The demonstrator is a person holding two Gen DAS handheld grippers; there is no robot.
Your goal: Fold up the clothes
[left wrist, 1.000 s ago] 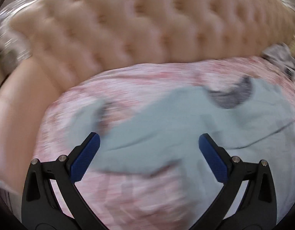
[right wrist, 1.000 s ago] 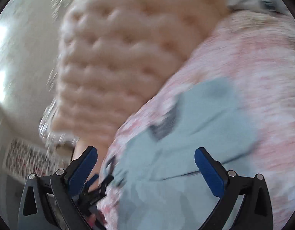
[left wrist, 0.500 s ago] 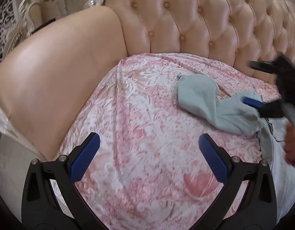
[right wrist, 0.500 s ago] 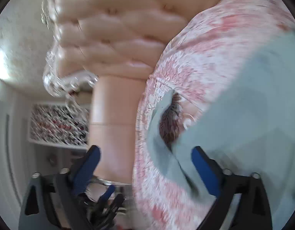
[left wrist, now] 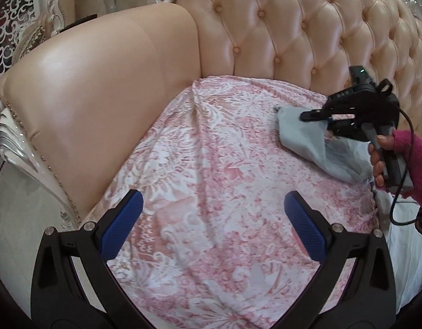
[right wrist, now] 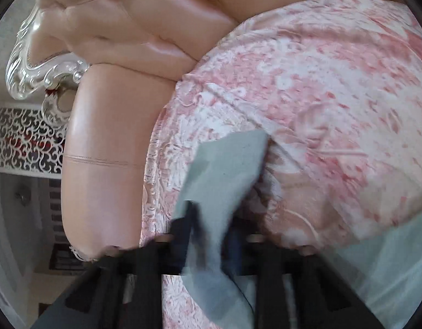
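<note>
A pale grey-blue garment lies on the pink floral sheet at the right of the left wrist view. Its sleeve end sticks up between the right gripper's fingers. My right gripper is shut on that sleeve, blurred by motion. In the left wrist view the same right gripper sits over the cloth, held by a hand in a magenta sleeve. My left gripper hovers open above bare sheet, well left of the garment, with nothing between its blue pads.
A tufted peach headboard runs along the back. A padded peach side rail borders the bed on the left, with ornate white furniture and floor beyond it. A black cable hangs from the right gripper.
My right gripper has closed on the sleeve end, having been open before. My left gripper swung left, off the garment and over bare sheet, and stays open.
</note>
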